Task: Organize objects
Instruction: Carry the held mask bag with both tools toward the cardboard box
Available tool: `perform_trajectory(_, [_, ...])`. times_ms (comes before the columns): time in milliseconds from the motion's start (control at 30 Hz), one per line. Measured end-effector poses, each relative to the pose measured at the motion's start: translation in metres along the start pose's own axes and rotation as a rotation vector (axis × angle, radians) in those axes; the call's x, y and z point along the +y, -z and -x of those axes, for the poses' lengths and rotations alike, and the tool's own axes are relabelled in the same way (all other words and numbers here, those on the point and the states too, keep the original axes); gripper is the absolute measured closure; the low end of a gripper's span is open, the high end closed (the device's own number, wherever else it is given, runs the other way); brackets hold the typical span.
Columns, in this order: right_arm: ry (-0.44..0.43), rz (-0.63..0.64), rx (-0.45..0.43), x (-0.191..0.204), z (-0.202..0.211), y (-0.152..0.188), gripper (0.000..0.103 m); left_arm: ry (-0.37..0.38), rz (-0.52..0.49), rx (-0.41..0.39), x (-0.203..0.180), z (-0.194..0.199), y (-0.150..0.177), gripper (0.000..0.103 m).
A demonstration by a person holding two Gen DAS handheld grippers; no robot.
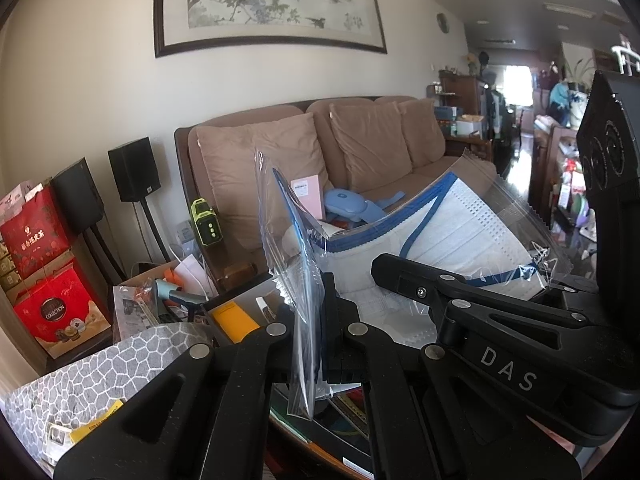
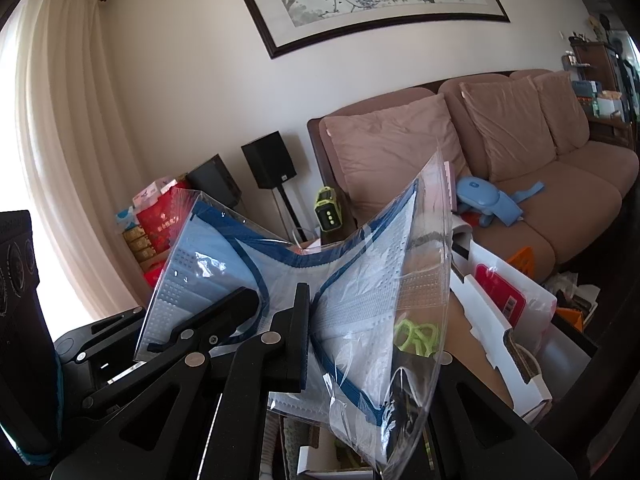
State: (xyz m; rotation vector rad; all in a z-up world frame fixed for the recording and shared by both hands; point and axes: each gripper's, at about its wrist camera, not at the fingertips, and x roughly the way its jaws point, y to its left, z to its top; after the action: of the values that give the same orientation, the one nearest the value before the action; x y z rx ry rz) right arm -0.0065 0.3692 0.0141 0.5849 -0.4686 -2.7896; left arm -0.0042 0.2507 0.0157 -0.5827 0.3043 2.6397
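Observation:
A clear plastic bag of blue-edged white face masks (image 1: 452, 224) hangs in the air between both grippers, bent into a fold. My left gripper (image 1: 312, 304) is shut on one edge of the bag, which stands up between its fingers. In the same view the right gripper (image 1: 386, 270) reaches in from the right and pinches the bag's other side. In the right wrist view, the bag of masks (image 2: 360, 280) fills the middle and my right gripper (image 2: 316, 320) is shut on it, its far finger hidden behind the plastic. The left gripper (image 2: 240, 302) clamps the bag's left part.
A brown sofa (image 1: 380, 148) stands behind with a blue device (image 2: 486, 200) on its seat. Below lie a grey patterned mat (image 1: 100, 368), an open white cardboard box (image 2: 500, 320), green rings (image 2: 416, 336) and cluttered boxes. Red gift bags (image 1: 52, 272) and speakers (image 1: 134, 170) stand at left.

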Motion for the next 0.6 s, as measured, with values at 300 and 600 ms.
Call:
perform_trajectory(300, [0.007, -0.006, 0.000, -0.0043, 0.0018, -0.0001, 0.094, 0.008, -0.001, 0.004, -0.0027, -0.0034, -0.0028, 0.102])
perform_trajectory(600, [0.010, -0.014, -0.004, -0.0079, 0.0019, -0.0016, 0.094, 0.011, -0.005, 0.004, -0.0059, -0.0044, -0.0046, 0.102])
